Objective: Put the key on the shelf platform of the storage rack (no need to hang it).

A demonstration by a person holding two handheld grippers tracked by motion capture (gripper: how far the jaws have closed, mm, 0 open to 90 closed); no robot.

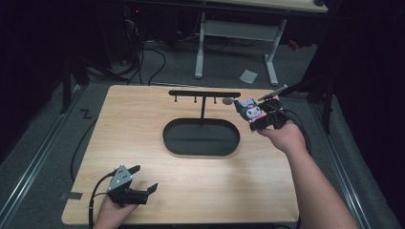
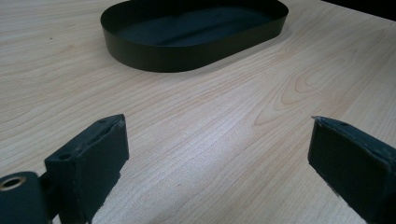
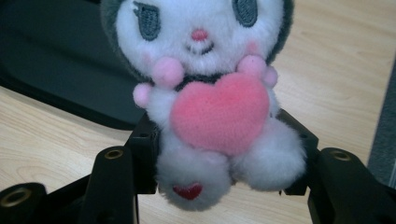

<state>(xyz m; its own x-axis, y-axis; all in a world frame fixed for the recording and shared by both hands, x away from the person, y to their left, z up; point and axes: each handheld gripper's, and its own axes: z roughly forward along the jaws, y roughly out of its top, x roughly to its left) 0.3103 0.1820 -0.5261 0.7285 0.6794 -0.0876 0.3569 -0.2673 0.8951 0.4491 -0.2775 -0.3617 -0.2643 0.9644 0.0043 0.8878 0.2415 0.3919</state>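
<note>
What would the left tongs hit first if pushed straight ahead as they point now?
Probably the near wall of the black oval tray. The left tongs stand open just above bare table, aimed at the tray with nothing between. How far off it is remains unclear.

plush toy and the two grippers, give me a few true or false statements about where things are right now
1. The right gripper is shut on the plush toy. True.
2. The plush toy lies inside the black oval tray. False: it is held above the table, near the right end of the black hook stand.
3. The left gripper holds a second toy. False: its jaws stand open with nothing between them, over the wooden table.
4. The plush toy hugs a pink heart. True.
5. The hook stand rises from the oval tray. True.
</note>
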